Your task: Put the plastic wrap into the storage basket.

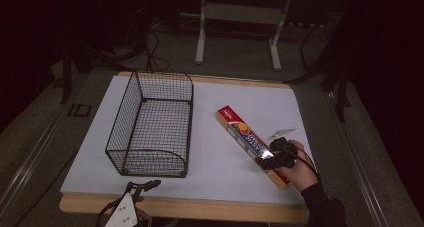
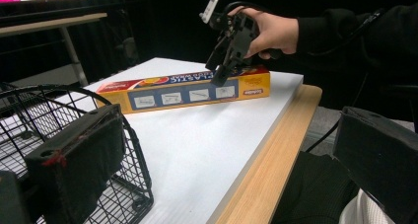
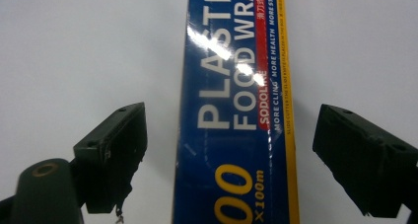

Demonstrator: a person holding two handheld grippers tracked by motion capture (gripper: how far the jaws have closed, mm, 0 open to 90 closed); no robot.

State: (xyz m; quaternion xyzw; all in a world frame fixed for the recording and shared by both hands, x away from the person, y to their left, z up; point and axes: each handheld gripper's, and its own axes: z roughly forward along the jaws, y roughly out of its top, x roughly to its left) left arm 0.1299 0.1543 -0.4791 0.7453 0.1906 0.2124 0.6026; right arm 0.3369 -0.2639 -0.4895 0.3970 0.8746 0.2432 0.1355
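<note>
Plastic food wrap box lies flat on the white table top, right between the jaws of the right gripper. In the right gripper view those jaws stand apart, one on each side of the box, with bare table showing between each pad and the box's long edges, so nothing is clamped. The box's long axis runs straight away from this gripper, across the line between the jaws, which suits a squeeze across its narrow width. In the high view the box lies at a slant at the table's right, well apart from the wire basket at the left. The right hand is over the box's near end. The left gripper waits at the table's front edge by the basket, jaws apart and holding nothing.
</note>
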